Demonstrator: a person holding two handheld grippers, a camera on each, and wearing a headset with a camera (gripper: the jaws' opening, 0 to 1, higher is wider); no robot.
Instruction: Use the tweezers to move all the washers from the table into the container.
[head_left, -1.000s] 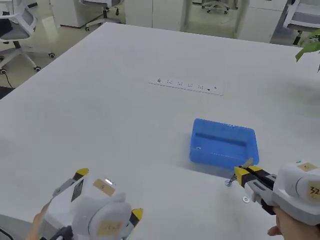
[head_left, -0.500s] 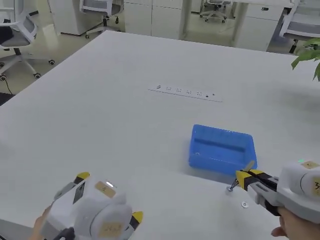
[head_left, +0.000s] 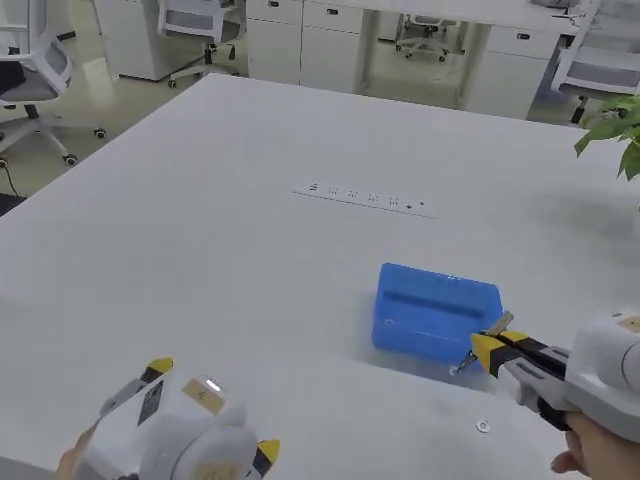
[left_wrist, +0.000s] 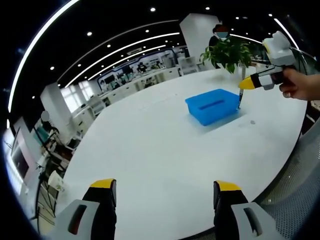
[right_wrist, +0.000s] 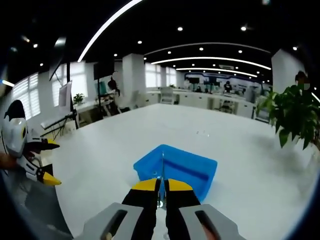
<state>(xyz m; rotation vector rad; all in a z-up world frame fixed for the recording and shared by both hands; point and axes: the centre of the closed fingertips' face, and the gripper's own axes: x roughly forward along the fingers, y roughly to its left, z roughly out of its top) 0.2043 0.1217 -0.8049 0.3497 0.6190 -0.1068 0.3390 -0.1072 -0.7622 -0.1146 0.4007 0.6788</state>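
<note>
My right gripper (head_left: 487, 350) is shut on slim metal tweezers (head_left: 468, 360), held at the front right corner of the blue container (head_left: 425, 342). A small grey piece sits at the tweezer tip; I cannot tell whether it is a washer. One loose washer (head_left: 483, 426) lies on the white table just in front of the gripper. In the right gripper view the tweezers (right_wrist: 162, 167) point at the container (right_wrist: 195, 167). My left gripper (head_left: 212, 408) stands open at the near left, with nothing between its fingers (left_wrist: 105, 186).
A flush power strip (head_left: 365, 198) sits in the table beyond the container. A plant (head_left: 610, 135) stands at the far right. Office chairs and desks lie past the far edge. The table's near edge runs just below both grippers.
The right gripper has drawn the tweezer tip away from the loose washer, up against the container's front corner. The head camera has tilted. The left gripper stays open in place.
</note>
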